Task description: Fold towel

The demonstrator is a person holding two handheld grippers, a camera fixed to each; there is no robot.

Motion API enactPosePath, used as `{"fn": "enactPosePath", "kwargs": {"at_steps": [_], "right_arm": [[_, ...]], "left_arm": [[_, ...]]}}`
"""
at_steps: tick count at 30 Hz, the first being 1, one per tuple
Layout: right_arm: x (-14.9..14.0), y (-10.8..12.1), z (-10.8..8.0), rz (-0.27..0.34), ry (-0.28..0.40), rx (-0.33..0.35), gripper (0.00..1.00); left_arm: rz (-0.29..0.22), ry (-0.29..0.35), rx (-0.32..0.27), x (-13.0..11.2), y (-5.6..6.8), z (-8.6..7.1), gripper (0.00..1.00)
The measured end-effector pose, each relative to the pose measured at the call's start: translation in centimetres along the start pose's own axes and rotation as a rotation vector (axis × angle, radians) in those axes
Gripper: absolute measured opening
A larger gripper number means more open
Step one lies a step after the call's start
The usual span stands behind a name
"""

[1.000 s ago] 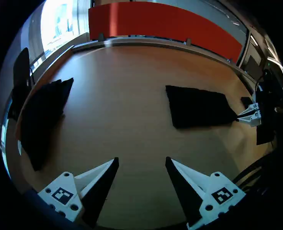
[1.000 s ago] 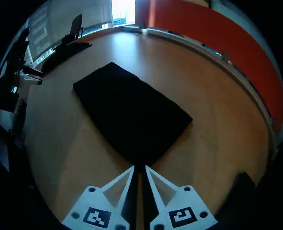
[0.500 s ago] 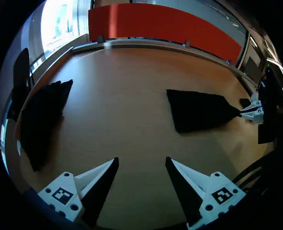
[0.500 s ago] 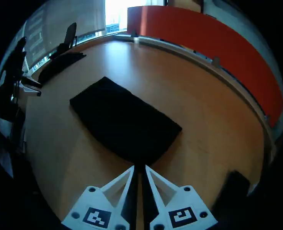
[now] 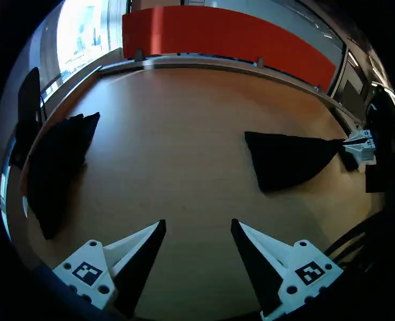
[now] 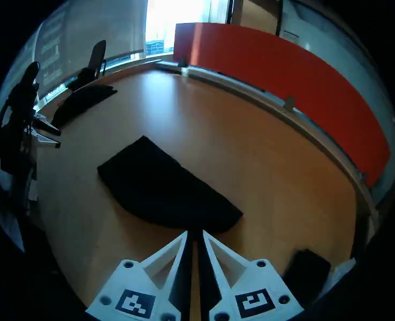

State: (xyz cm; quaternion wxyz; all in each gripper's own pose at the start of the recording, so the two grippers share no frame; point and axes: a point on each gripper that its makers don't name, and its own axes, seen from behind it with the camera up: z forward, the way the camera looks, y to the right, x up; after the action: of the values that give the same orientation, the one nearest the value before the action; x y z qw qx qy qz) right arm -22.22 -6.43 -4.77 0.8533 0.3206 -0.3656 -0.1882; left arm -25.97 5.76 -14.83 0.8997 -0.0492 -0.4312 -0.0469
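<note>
A black towel (image 5: pixel 291 158) lies on the wooden table (image 5: pixel 170 134), far from my left gripper (image 5: pixel 197 224), which hovers open over bare wood with nothing between its fingers. At the right edge of the left gripper view, my right gripper (image 5: pixel 352 144) is shut on the towel's corner, and the cloth tapers up toward it. In the right gripper view the towel (image 6: pixel 165 187) spreads ahead of the right gripper (image 6: pixel 195 234), whose fingers pinch its near corner. The far part of the towel rests flat on the table (image 6: pixel 261 160).
A second dark cloth heap (image 5: pixel 58 155) lies at the table's left edge, also visible as the heap (image 6: pixel 85 99) by a chair (image 6: pixel 97 53). A red panel (image 5: pixel 224 32) runs behind the table's far rim. A small black object (image 6: pixel 307 267) sits near the right gripper.
My right gripper has risen and pulled back with the towel's corner, lifting that end so the towel narrows into a taper. The left gripper has stayed put.
</note>
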Motion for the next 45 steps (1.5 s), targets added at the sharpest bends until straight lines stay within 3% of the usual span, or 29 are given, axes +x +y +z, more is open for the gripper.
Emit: {"fn": "enactPosePath", "kwargs": {"at_steps": [8,15,31,45], "right_arm": [[2.3,-0.7,-0.1,-0.041,0.028,0.014,0.05],[4.9,-2.5,1.0,-0.077,0.05,0.054,0.05],[10.3,-10.1,5.7,-0.205,0.071,0.205,0.05],[10.8,-15.4,8.6,-0.298,0.025,0.308,0.05]], "left_arm": [[0.0,0.004,-0.007,0.0,0.2,-0.1,0.9],[-0.013,0.01,-0.007,-0.1,0.3,-0.4,0.9],[-0.053,0.037,-0.003,-1.1,-0.1,-1.0,0.9],[-0.075,0.027,-0.004,-3.4,0.0,-1.4,0.9]]}}
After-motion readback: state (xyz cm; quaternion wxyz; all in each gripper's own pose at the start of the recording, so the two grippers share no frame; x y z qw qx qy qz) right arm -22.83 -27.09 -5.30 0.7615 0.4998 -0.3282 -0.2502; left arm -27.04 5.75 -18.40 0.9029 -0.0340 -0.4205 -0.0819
